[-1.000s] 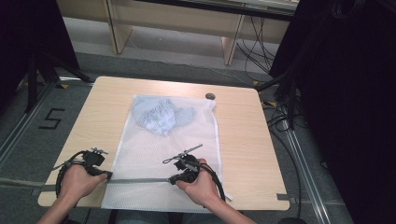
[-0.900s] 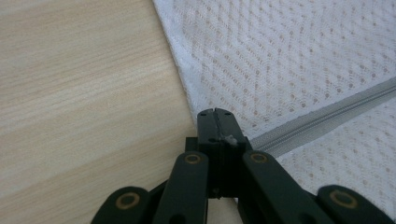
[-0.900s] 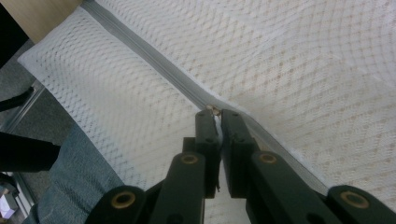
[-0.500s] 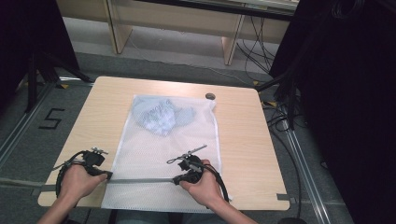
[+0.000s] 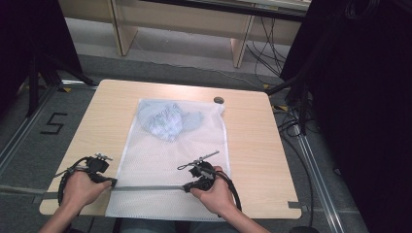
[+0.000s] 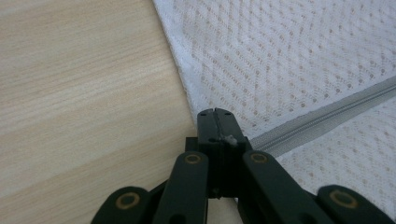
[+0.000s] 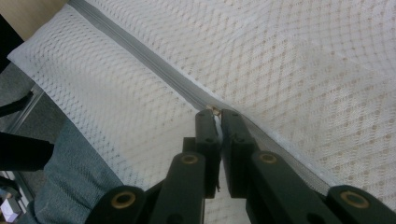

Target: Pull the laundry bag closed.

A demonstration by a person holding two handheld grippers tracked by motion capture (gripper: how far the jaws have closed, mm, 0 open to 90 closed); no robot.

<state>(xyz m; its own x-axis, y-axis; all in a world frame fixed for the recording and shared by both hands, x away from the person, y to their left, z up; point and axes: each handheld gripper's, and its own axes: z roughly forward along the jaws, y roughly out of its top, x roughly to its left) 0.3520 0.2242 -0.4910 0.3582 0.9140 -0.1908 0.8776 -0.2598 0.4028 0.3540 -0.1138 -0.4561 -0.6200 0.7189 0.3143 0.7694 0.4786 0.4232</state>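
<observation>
We are partway through zipping the mesh bag (image 5: 175, 160), which lies flat on the desk (image 5: 252, 145). The left gripper (image 6: 215, 113) pinches the zipper's (image 5: 150, 188) end; the right gripper (image 7: 215, 112) pinches the slider. Next we judge a steady pull along the track is needed.

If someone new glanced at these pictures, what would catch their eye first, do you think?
Probably the white mesh laundry bag spread over the wooden table, with bluish clothing bunched at its far end. Next, the grey zipper across its near end, with the left gripper and right gripper shut at either end.
</observation>
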